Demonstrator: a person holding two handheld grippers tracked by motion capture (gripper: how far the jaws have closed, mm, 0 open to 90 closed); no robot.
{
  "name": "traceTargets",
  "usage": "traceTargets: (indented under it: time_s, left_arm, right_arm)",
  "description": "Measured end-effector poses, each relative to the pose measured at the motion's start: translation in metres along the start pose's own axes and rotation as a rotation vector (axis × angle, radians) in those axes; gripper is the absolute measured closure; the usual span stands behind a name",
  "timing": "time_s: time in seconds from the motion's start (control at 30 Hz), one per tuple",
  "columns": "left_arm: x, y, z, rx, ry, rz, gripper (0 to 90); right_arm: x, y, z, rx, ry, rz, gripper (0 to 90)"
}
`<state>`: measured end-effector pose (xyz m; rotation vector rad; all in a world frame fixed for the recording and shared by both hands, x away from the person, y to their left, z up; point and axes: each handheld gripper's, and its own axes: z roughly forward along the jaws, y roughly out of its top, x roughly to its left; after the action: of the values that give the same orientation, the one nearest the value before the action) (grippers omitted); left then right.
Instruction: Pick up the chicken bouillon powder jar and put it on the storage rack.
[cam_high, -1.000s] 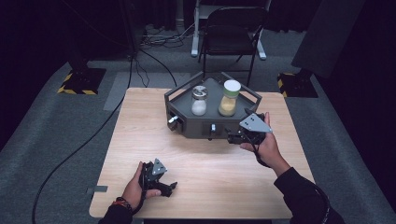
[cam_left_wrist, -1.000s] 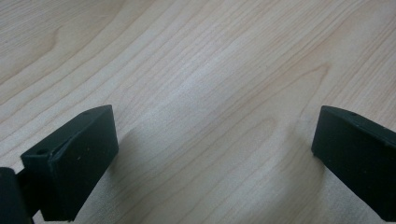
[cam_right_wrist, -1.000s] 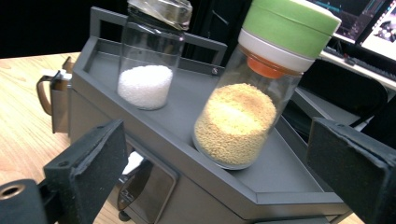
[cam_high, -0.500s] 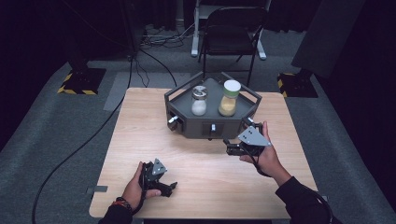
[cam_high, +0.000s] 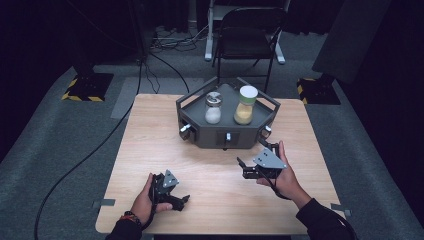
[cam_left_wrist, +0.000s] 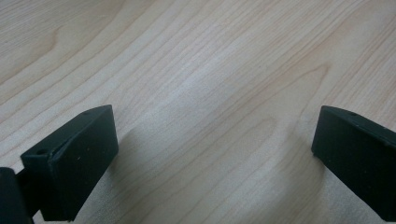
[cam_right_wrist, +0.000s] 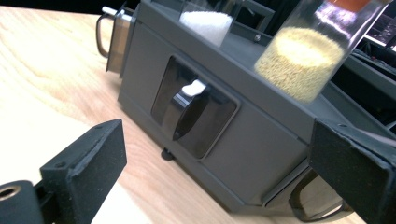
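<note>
Pale wood table in a dark room. Right claw wide open and empty, low at the right, aimed at the small handle on the near face of the grey box at the far middle. Left claw open too, near left. Hard box, likely heavy, with tippy glass jars on top. Best to pinch the handle's thin sides and pull slowly.

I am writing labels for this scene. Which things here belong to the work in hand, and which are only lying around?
In the work:
- dark drawer box, with front handle
- right claw, open, aimed at that handle
- left claw, open, resting low over the table

Only around:
- jar of white grains and jar of yellow grains on the box
- folding chair
- floor cable
</note>
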<state>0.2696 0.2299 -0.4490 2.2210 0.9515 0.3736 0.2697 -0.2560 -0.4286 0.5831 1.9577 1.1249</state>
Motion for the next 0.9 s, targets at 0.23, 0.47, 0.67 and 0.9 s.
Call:
traceTargets:
  time_s: [0.23,0.47,0.67,0.9]
  left_arm:
    - [0.0,0.0,0.0,0.0,0.0,0.0,0.0]
    - [0.0,0.0,0.0,0.0,0.0,-0.001,0.0]
    - [0.0,0.0,0.0,0.001,0.0,-0.001,0.0]
    - [0.0,0.0,0.0,0.001,0.0,-0.001,0.0]
  right_arm:
    - [0.005,-0.004,-0.004,0.012,0.032,-0.025,4.0]
    - [0.012,-0.01,-0.009,0.035,0.07,-0.036,4.0]
    - [0.015,-0.016,-0.013,0.057,0.092,-0.06,3.9]
    - [0.014,-0.025,-0.017,0.089,0.11,-0.081,3.9]
